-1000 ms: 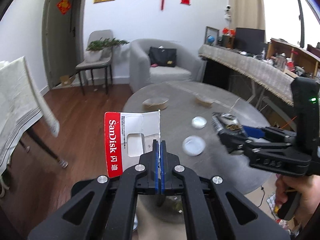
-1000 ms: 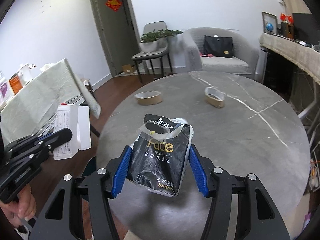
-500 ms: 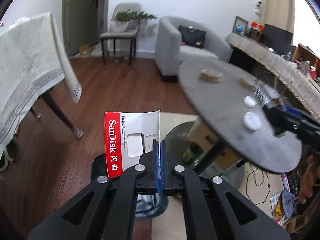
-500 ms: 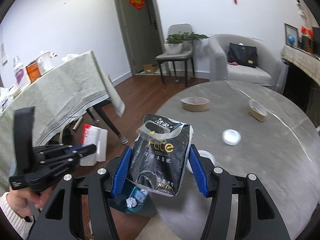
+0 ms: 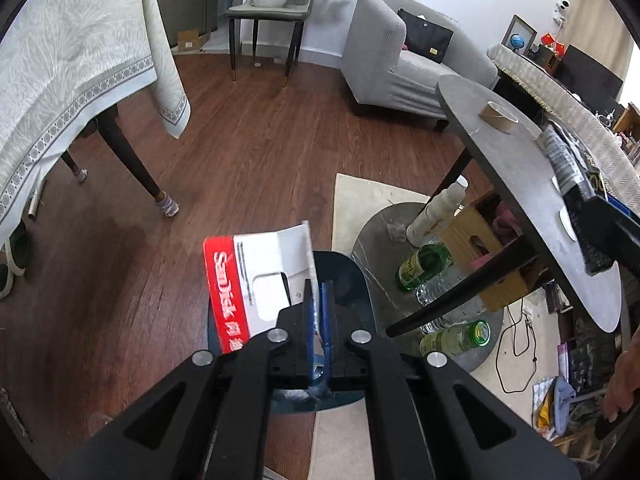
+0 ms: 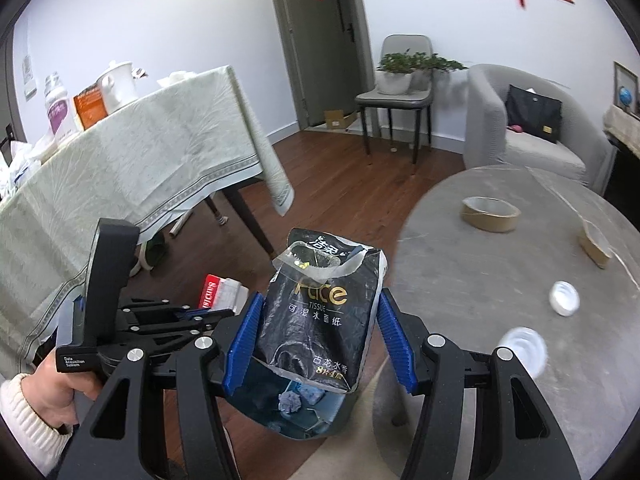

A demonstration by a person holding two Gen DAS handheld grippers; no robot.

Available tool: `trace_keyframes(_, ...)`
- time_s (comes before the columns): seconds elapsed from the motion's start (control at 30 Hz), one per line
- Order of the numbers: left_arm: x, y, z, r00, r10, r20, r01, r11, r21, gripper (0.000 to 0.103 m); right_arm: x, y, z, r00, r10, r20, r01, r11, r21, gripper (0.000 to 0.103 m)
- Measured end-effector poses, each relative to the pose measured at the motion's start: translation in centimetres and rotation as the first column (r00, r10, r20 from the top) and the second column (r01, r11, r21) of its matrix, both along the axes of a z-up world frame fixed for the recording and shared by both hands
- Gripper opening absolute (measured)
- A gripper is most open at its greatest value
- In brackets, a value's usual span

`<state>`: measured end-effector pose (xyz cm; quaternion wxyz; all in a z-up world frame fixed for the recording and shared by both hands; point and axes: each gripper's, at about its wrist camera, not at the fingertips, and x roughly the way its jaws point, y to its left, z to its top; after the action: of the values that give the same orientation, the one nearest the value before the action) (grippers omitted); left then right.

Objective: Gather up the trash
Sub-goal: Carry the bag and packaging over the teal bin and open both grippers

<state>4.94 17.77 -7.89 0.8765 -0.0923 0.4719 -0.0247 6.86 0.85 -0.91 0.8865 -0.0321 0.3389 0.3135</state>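
the left hand-held gripper (image 5: pixel 318 312) has its jaws all but together, a thin gap now showing, with the edge of the red-and-white sandisk card (image 5: pixel 256 280) still between the pads; they have just eased apart a little, and i cannot tell whether they still pinch it; the card stands on edge, its long side running away from the jaws, and the dark bin (image 5: pixel 352 280) lies directly beneath and just ahead, so the drop is straight down; further right, the right hand-held gripper (image 6: pixel 316 340) is clamped across the black tissue pack (image 6: pixel 320 312), held upright, with the same bin (image 6: pixel 296 412) open below it, crumpled paper inside; the left looks nearer to letting go; the grey surface (image 6: pixel 500 264) sits to the right.
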Motion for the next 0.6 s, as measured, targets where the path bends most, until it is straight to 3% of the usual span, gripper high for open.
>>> trace_keyframes(0.07,0.0,0.5,-0.1,1.000,0.006,-0.004,-0.006,1.000,0.017,0.031,0.2,1.1,-0.3,1.000,0.014,-0.006,-0.014,1.000,-0.005,0.059)
trace_keyframes(0.13,-0.1,1.2,0.3,1.000,0.021,0.015,-0.022,0.999,0.031,0.042,0.5,1.9,-0.4,1.000,0.024,-0.009,-0.024,1.000,-0.012,0.059)
trace_keyframes(0.37,-0.4,4.0,2.5,0.992,0.074,0.099,-0.073,0.997,-0.018,0.057,1.8,4.5,-2.4,0.997,0.038,-0.066,-0.042,0.998,-0.054,0.059)
trace_keyframes(0.6,-1.3,5.1,4.4,0.981,0.098,0.166,-0.096,0.995,-0.023,0.063,2.4,7.2,-4.1,0.991,0.069,-0.117,-0.080,0.992,-0.094,0.059)
